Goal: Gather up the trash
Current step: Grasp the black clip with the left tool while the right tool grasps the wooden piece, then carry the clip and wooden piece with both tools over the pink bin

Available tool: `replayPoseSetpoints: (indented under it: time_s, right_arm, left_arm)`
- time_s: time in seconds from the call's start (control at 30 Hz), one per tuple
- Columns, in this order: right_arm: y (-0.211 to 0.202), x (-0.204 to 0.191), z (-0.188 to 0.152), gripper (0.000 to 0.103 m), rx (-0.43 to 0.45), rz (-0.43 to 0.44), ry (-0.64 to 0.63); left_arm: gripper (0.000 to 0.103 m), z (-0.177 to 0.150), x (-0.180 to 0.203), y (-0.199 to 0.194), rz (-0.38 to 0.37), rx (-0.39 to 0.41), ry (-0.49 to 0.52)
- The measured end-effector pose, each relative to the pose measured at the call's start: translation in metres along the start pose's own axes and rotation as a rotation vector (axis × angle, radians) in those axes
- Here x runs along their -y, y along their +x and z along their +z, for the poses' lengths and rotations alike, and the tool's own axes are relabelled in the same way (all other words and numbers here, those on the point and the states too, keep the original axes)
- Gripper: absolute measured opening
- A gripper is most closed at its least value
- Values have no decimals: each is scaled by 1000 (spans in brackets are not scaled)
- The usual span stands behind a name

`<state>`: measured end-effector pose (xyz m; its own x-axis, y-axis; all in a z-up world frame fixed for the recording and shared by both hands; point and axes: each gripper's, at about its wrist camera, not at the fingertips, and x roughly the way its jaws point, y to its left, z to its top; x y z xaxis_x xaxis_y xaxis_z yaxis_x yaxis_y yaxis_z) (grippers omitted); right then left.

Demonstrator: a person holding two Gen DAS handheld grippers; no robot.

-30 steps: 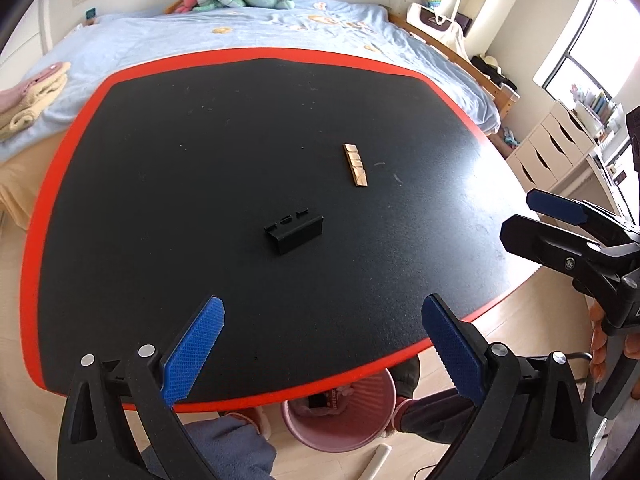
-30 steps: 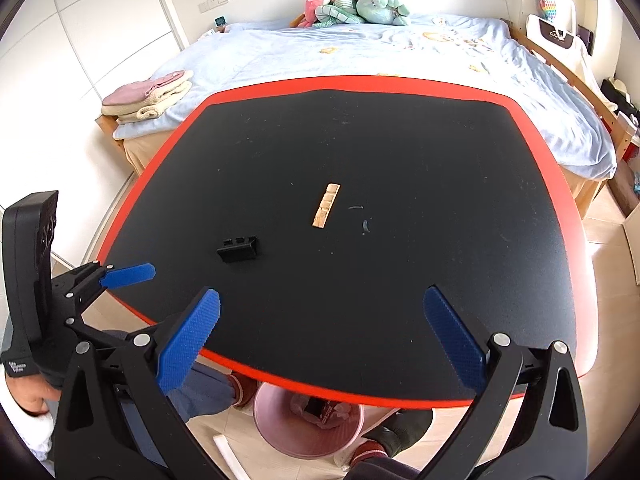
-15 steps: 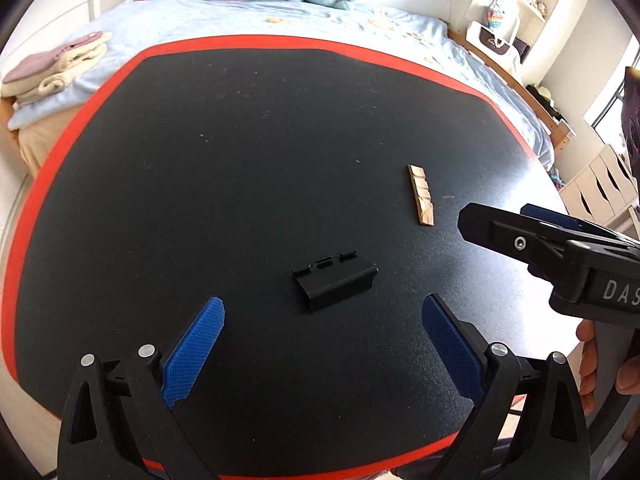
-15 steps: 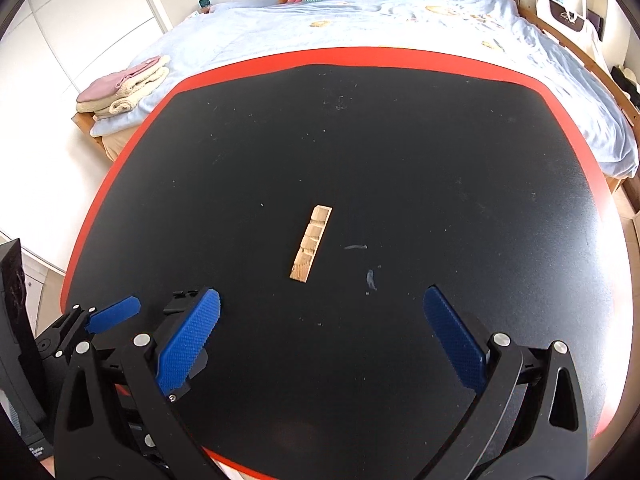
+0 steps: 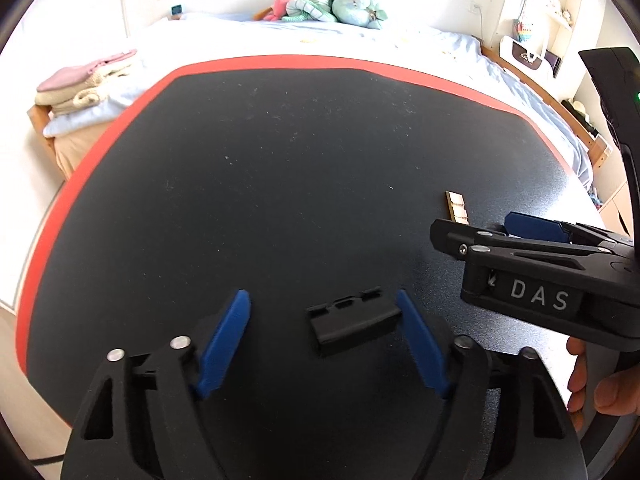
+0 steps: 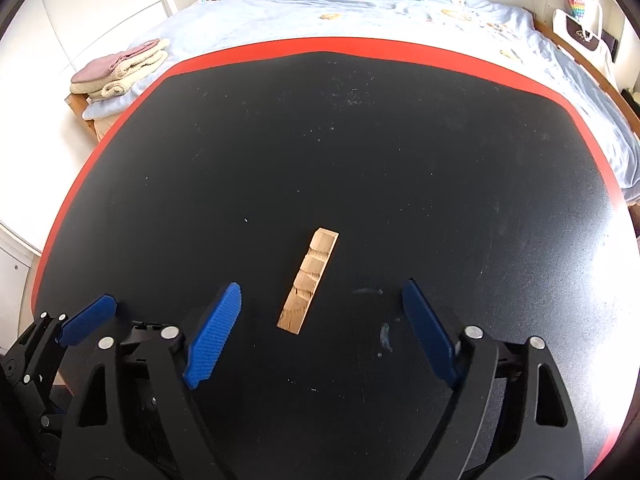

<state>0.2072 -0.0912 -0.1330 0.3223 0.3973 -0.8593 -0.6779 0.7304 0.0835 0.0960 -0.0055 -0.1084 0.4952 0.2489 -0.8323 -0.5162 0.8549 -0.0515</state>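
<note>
A small black plastic piece lies on the black table with its red rim. My left gripper straddles it, jaws closing; the right pad is close beside the piece and the left pad stands clearly apart. A light wooden strip lies on the table between the blue pads of my right gripper, whose jaws are also closing, with gaps on both sides. The right gripper shows side-on over the strip. A left gripper finger shows at the lower left.
A bed with a light blue cover runs behind the table, with plush toys at its head and folded towels on its left corner. A person's hand holds the right gripper's handle. White shelves stand at right.
Both grippers have come down and forward over the table. Their jaws have narrowed, the left around the black piece and the right around the wooden strip. The pink bin under the table edge has left view.
</note>
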Motion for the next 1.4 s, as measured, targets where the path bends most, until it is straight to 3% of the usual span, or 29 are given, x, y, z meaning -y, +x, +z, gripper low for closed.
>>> replayPoseSetpoints:
  time_s: [0.07,0.13,0.23,0.3,0.33,0.63,0.93,1.4]
  right_arm:
    - [-1,-1,-1,61,9,-19,-17]
    - [-2,-2,-2,49,15,-27,-31]
    - [-4,-4,-3,34,18,-35,-49]
    - [-4,-5,-3,15,18,-29,-55]
    - [-5,-4,-4,11,17,-29,-54]
    - [-16,4,-10,11,29,-4,-37]
    - [-56,5,-22,11,68,17,-20]
    - [-149,-11,-90,11,116,38,-22]
  left_arm:
    - [51,0,-4,-2,10,7,16]
    - [45,-1,-10,-4,-4,6,29]
    - [45,-1,-19,-6,-56,1,43]
    - [45,3,-21,-4,-92,-5,50]
    - [45,5,-22,-3,-110,-9,55]
    - [44,9,-26,-5,-188,-34,83]
    - [44,8,-23,-30,-260,-18,139]
    - [44,-15,-11,-101,-367,16,284]
